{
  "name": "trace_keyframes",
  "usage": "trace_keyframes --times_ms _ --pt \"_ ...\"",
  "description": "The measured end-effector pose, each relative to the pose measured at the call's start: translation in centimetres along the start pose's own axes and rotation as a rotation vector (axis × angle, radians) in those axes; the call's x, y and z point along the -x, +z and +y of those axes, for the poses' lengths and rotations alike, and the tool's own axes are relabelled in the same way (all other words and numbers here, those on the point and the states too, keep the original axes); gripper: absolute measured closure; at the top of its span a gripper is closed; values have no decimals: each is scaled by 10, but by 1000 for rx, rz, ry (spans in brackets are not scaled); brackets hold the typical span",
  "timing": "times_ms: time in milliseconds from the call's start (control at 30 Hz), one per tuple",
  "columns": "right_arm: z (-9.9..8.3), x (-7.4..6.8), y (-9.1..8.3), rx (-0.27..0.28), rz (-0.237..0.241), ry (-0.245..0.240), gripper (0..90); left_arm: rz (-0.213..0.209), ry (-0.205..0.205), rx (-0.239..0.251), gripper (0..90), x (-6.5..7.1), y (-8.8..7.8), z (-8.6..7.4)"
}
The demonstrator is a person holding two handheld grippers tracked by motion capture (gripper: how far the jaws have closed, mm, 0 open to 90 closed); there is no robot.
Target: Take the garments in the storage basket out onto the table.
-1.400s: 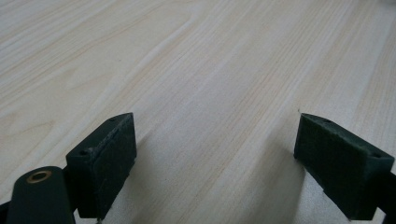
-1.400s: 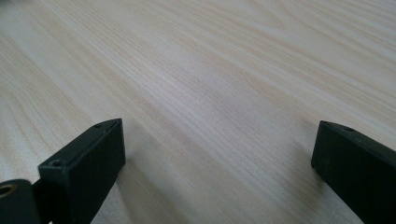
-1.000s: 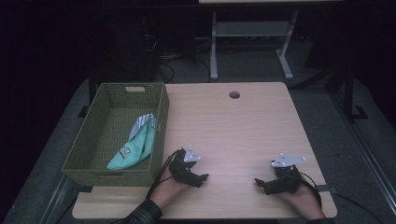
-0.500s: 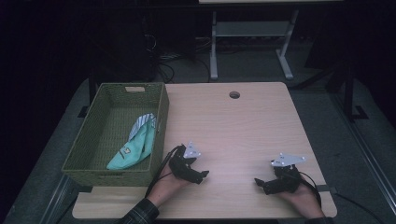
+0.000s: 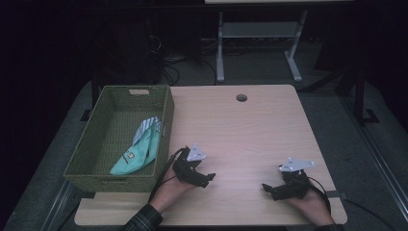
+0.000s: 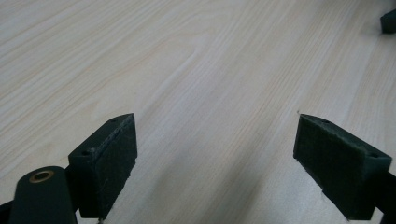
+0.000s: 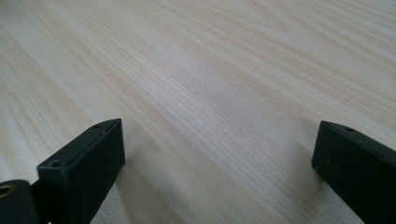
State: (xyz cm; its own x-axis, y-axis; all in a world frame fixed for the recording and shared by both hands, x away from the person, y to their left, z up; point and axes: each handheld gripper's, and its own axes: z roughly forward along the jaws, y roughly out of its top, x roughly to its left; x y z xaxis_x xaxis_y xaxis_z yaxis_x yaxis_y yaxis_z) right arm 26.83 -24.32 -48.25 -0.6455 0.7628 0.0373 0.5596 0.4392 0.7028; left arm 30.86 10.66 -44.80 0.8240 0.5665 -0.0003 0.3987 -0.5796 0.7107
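Observation:
A green woven basket [image 5: 167, 126] stands on the left part of the pale wooden table [image 5: 240, 134]. Inside it lies a teal cloth [image 5: 139, 155] with a striped cloth [image 5: 147, 126] beside it. My left gripper [image 5: 208, 180] rests low over the table just right of the basket's near corner, pointing right. In the left gripper view my left gripper [image 6: 217, 140] is open with only bare wood between its pads. My right gripper [image 5: 268, 189] sits near the front right, pointing left. In its own view my right gripper [image 7: 219, 149] is wide open over bare wood.
A round cable hole [image 5: 241, 97] marks the table's far edge. Behind the table stands a metal desk frame [image 5: 255, 43] on a dark floor. A dark jaw tip [image 6: 387, 21] shows far off in the left gripper view.
My left gripper has shifted slightly away from the front edge and turned a little more to the right. The right gripper has stayed in place.

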Motion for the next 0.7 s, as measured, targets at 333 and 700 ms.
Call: trace_keyframes --times_ms 333,700 --pt "0 0 0 0 0 0 22 -17 -11 19 130 -1 -5 5" --pt "0 0 0 1 0 1 22 -33 -19 19 130 -3 -9 10"
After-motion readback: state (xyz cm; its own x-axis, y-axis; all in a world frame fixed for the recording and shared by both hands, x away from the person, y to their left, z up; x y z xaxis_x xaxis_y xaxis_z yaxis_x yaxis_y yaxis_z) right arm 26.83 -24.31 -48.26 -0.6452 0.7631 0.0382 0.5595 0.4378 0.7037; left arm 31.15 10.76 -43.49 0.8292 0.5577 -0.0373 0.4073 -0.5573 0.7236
